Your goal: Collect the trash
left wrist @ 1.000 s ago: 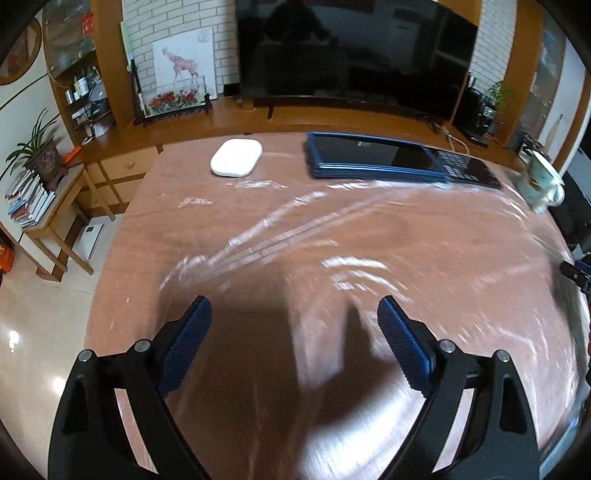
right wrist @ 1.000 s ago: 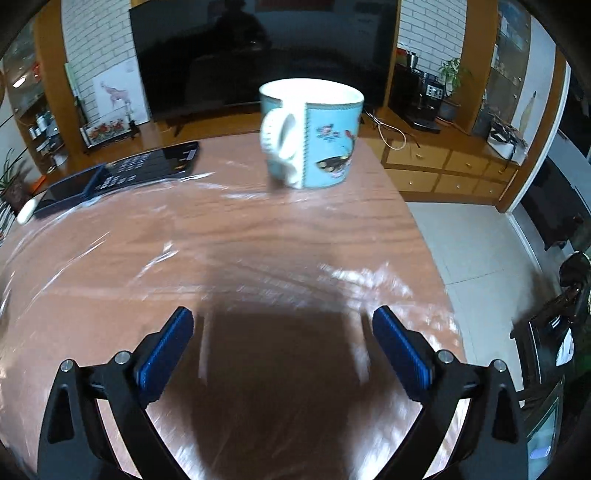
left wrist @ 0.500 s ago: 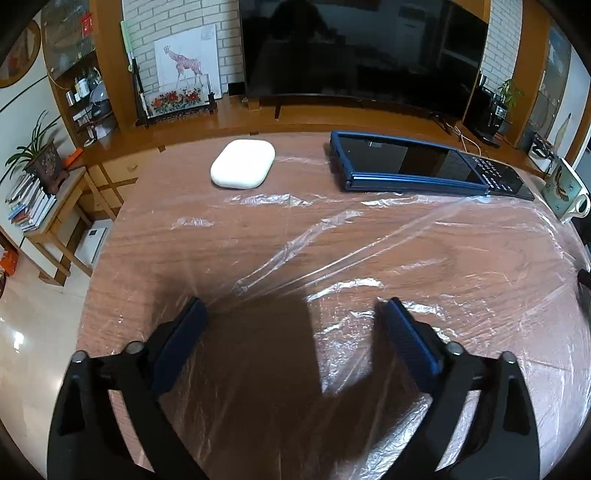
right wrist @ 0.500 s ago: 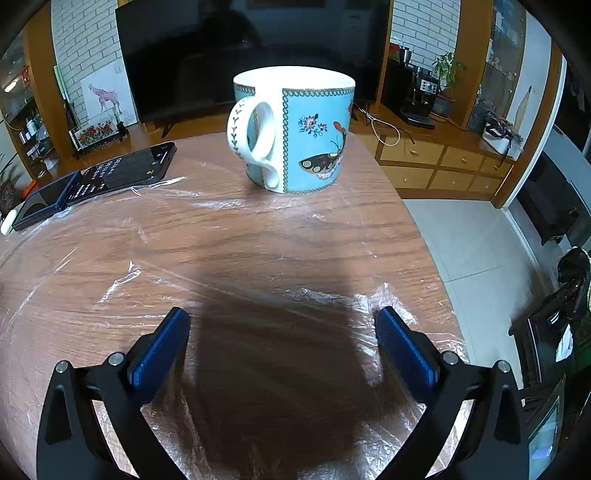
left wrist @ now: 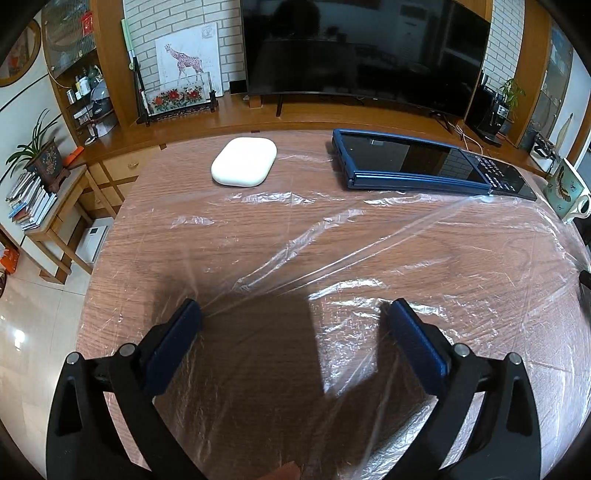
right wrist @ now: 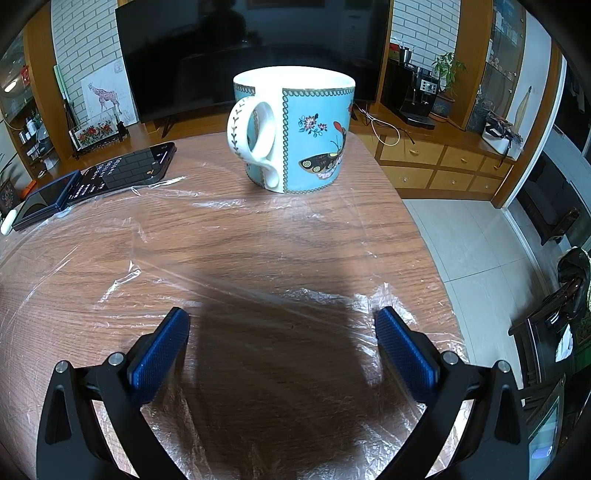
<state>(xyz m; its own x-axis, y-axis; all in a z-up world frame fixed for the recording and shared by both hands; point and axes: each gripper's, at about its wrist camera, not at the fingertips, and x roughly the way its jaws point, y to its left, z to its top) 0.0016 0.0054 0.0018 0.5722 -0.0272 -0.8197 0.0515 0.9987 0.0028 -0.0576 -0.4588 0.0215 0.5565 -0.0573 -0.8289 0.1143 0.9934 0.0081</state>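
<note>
Wooden table [left wrist: 258, 236], plastic film [left wrist: 369, 258], television [left wrist: 362, 48]

Beyond my tongs I see a big dark television [left wrist: 365, 48] on a long wooden cabinet [left wrist: 229, 122], in front of a white brick wall [left wrist: 147, 22]. To their left stands a small side table [left wrist: 55, 206] with a potted plant [left wrist: 40, 155]. To the right of my right tongs the floor [right wrist: 476, 243] has pale tiles.
</note>
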